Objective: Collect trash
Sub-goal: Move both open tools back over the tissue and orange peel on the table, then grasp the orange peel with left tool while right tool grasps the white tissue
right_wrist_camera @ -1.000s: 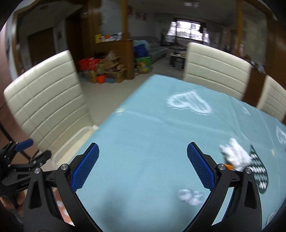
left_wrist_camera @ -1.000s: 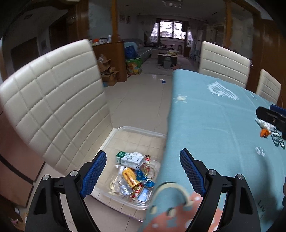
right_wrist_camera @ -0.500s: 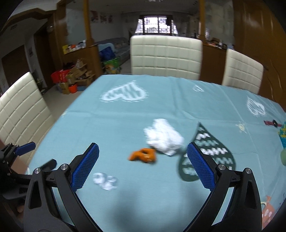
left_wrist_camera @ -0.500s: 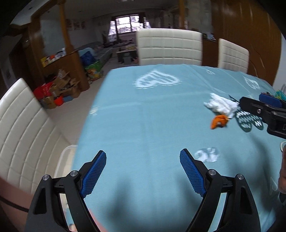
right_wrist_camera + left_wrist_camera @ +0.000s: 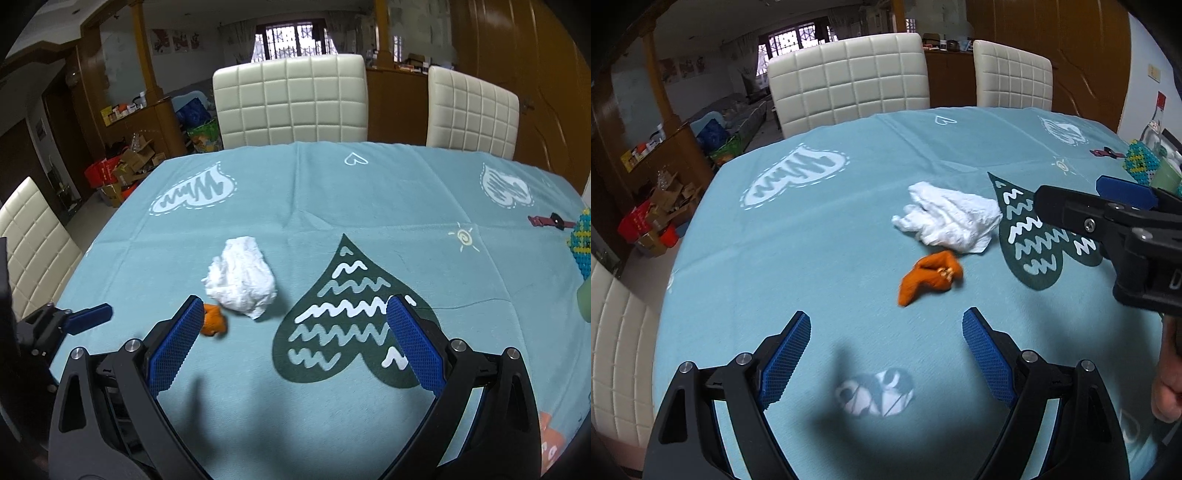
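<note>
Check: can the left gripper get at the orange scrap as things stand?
Probably yes. The left gripper is open, the orange scrap lies just ahead on bare tablecloth, and nothing stands between; the tissue sits beyond it.

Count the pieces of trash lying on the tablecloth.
2. A crumpled white tissue beside the dark heart print, and an orange peel just in front of it. More may lie outside the views.
</note>
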Tool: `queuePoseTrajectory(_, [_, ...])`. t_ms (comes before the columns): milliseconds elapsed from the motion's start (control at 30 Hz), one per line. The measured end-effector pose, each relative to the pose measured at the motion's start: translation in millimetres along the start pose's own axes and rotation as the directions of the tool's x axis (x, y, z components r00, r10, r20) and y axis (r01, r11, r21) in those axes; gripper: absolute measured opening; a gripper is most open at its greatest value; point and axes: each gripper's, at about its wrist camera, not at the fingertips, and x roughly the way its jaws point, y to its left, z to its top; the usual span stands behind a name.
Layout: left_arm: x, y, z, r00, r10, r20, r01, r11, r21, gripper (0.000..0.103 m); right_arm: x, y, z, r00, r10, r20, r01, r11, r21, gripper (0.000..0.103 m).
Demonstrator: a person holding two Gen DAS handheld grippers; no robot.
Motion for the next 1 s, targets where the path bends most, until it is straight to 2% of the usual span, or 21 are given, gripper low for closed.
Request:
queuePoseTrajectory(333, [38,-19,19,0.999,-0.035,-0.041,0.035,0.999,0.003,0.082,22,-9,6,0.999,0.022,-0.030,-0.021,1.000,0.018,0.098])
queuePoseTrajectory(567, [43,-5,17,0.998,-0.038,-0.048,0.037,0.999,-0.030,0.082,39,2,11,0.997,0.049,-0.063,-0.049,0.999,0.009,0.098])
queuePoseTrajectory(633, [41,0,15,0.999,-0.039,-0.038,0.038,0.999,-0.034,0.075,42,8,12,0.996,0.054,-0.069,-0.055,0.999,0.000,0.098])
queuePoseTrajectory(700, [44,4,15,0.998,-0.046,-0.051,0.044,0.998,-0.034,0.047,46,18,14,0.995,0.061,-0.074,-0.062,0.998,-0.016,0.098])
queuePoseTrajectory(733, [44,7,15,0.997,-0.066,-0.048,0.064,0.997,-0.044,0.044,47,21,14,0.995,0.062,-0.075,-0.064,0.998,-0.022,0.098])
queuePoseTrajectory(800, [44,12,16,0.997,-0.063,-0.045,0.060,0.997,-0.058,0.027,48,27,15,0.995,0.064,-0.075,-0.067,0.997,-0.032,0.098])
queuePoseTrajectory(867, [43,18,16,0.996,-0.072,-0.048,0.068,0.995,-0.070,0.024,51,32,15,0.994,0.072,-0.082,-0.075,0.997,-0.034,0.097])
queuePoseTrajectory(967, [40,27,15,0.997,-0.068,-0.047,0.063,0.994,-0.093,0.023,58,35,15,0.990,0.086,-0.110,-0.090,0.995,-0.034,0.090])
queuePoseTrajectory(1000, [40,29,15,0.997,-0.064,-0.043,0.059,0.994,-0.094,0.022,62,36,15,0.989,0.087,-0.122,-0.092,0.995,-0.034,0.083])
